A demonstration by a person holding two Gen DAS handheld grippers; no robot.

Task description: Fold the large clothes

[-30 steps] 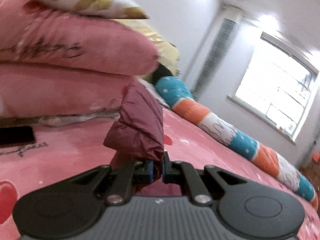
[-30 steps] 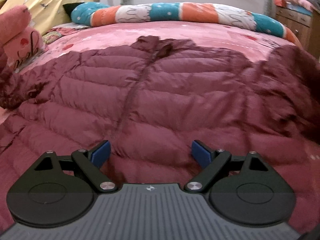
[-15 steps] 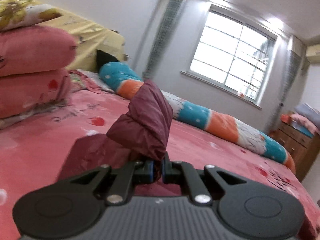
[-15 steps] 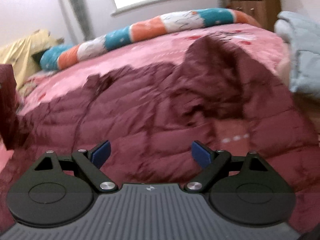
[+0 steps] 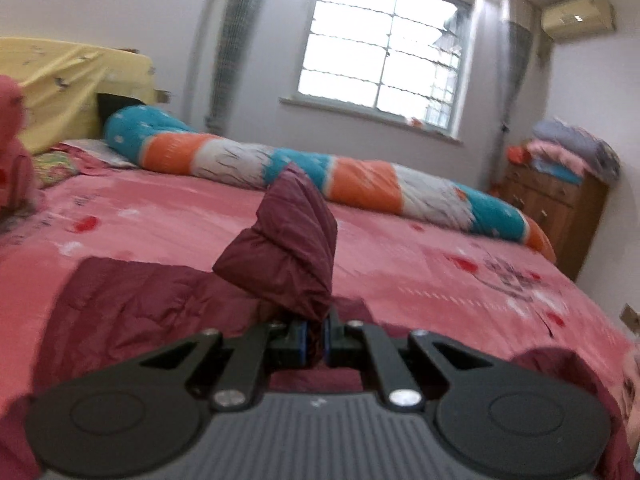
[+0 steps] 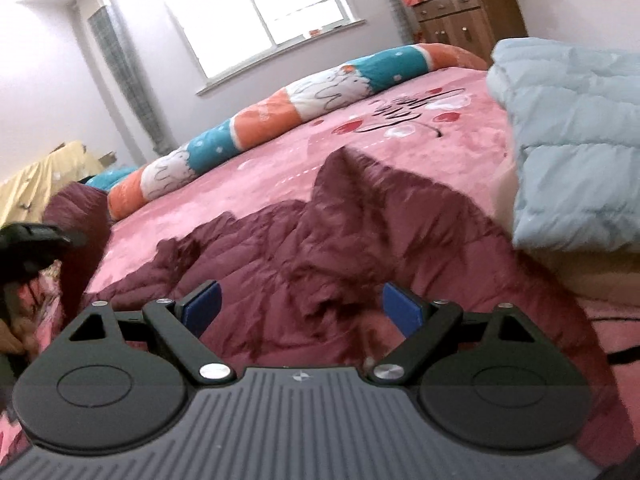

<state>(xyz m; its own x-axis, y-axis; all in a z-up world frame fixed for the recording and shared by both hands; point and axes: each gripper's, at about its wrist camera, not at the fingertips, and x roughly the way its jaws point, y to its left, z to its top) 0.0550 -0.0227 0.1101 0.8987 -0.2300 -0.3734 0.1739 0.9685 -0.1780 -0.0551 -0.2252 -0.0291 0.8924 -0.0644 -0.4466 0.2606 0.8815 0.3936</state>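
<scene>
A maroon quilted down jacket (image 6: 320,240) lies spread on the pink bed (image 6: 400,136). My left gripper (image 5: 315,342) is shut on the jacket's sleeve cuff (image 5: 288,248), which stands up bunched above the jaws, held over the jacket body (image 5: 132,304). My right gripper (image 6: 302,306) is open and empty, low over the jacket's rumpled right side. The left gripper (image 6: 28,244) shows at the left edge of the right wrist view with the lifted sleeve.
A long teal, orange and white bolster (image 5: 360,184) lies along the bed's far edge under the window. A pale blue quilted garment (image 6: 568,144) sits at the right. A wooden dresser (image 5: 556,208) with stacked bedding stands far right. Yellow cover (image 5: 60,80) and pink pillows (image 5: 12,160) are at left.
My left gripper has swung right with the sleeve, away from the pillows toward the jacket's body. My right gripper has swung right and tilted, still open.
</scene>
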